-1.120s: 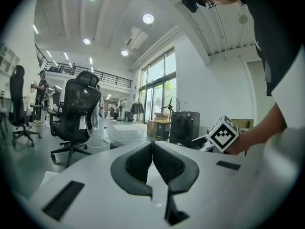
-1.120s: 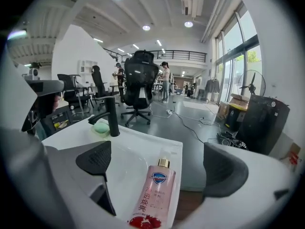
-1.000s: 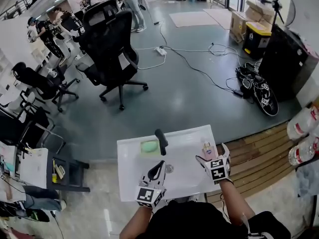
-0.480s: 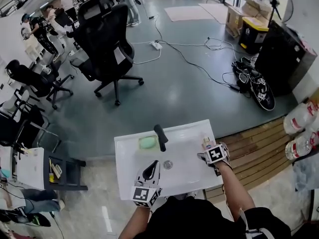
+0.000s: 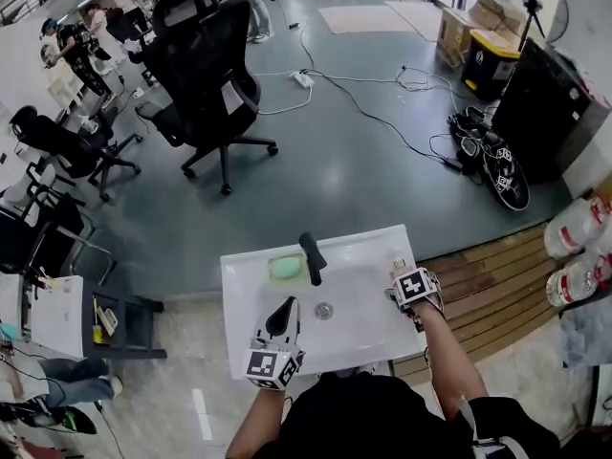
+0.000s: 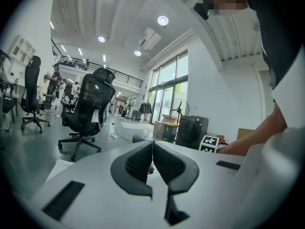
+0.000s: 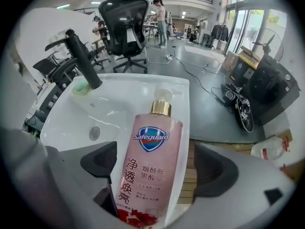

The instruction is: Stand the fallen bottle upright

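Two grippers are in play, with one bottle to right. Your right gripper (image 7: pixel 156 156) hangs nose-down over the Safeguard soap bottle (image 7: pixel 151 142). The bottle lies on its side along the right rim of the white sink (image 7: pixel 143 80), label facing up at the gripper.

- Right jaws: they stand wide and have just been closing, with the bottle's lower body between them. The pad on the gripper's left sits just beside the bottle's flank; I cannot tell whether it touches. The pad on the gripper's right stands clear, with a gap showing, so there is no grip yet.
- Long axis: it runs straight ahead of the gripper. The base is nearest you, and the gold collar (image 7: pixel 161 108) and pump head (image 7: pixel 164 95) are at the far end. Your jaws straddle the bottle's width, not its length.
- Surroundings: the basin, the drain (image 7: pixel 94 132) and the black faucet (image 7: pixel 83 58) fall to the gripper's left. The rim's outer edge runs close on its right.
- Left gripper (image 6: pixel 152 159): its jaws are pressed together with nothing between them, and it points roughly level across the sink. The bottle lies well off to its right, so your right hand is the nearer one by far.

Judgement: closing here should pinch the two flanks low on the body. Standing the bottle up then means swinging the far pump end upward about the base. Watch the outer edge, because a sideways nudge from one pad alone could slide the bottle off the rim.
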A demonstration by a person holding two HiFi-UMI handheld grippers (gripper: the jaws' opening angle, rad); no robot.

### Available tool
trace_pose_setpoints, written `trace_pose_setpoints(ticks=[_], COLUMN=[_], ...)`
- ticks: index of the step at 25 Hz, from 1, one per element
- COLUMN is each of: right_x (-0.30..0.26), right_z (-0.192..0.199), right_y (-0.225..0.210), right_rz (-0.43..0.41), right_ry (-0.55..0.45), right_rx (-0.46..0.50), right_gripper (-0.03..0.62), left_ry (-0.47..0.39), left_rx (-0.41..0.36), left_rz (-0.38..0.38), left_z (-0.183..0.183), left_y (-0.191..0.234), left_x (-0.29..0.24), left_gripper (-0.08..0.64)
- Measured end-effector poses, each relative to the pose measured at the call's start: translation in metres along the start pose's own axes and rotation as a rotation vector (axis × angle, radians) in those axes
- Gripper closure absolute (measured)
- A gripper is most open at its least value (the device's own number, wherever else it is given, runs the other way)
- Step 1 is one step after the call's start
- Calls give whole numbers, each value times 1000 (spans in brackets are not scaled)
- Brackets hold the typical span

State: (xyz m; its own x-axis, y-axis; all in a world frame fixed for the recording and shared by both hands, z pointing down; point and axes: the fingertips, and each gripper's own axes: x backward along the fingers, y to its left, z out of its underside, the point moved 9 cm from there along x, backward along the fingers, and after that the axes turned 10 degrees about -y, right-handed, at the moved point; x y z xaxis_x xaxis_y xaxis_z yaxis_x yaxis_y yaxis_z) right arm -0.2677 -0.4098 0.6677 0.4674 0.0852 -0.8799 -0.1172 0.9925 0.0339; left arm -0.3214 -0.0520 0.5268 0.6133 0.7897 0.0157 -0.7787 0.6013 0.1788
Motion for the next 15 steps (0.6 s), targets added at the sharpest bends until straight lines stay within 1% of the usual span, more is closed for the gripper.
trace_pose_setpoints(ticks=[1,2,5,8,12,15], right_x=[1,0,-4,-12,-8,-11], right_z=[0,0,5,10,4,4], right_y=[-2,-2,1,5,9,9], right_rz=[25,32,-9,-46,-47,-49], right_ry=[9,15,33,40,36,36], right_rx=[9,9,-7,-13,2,6], right_gripper=[85,106,169,236,256,256], left_ry=[-4,-7,-16,-14,-9,-15], left_rx=[6,9,11,18,18,16], left_rz=[8,17,43,47,48,49], left_z=[0,0,0,2,1,-2], left_y=[-2,-4,-9,-9,-5,-1], left_x=[-1,-1,-2,0,1,2], left_gripper=[541,541,541,541,541,541])
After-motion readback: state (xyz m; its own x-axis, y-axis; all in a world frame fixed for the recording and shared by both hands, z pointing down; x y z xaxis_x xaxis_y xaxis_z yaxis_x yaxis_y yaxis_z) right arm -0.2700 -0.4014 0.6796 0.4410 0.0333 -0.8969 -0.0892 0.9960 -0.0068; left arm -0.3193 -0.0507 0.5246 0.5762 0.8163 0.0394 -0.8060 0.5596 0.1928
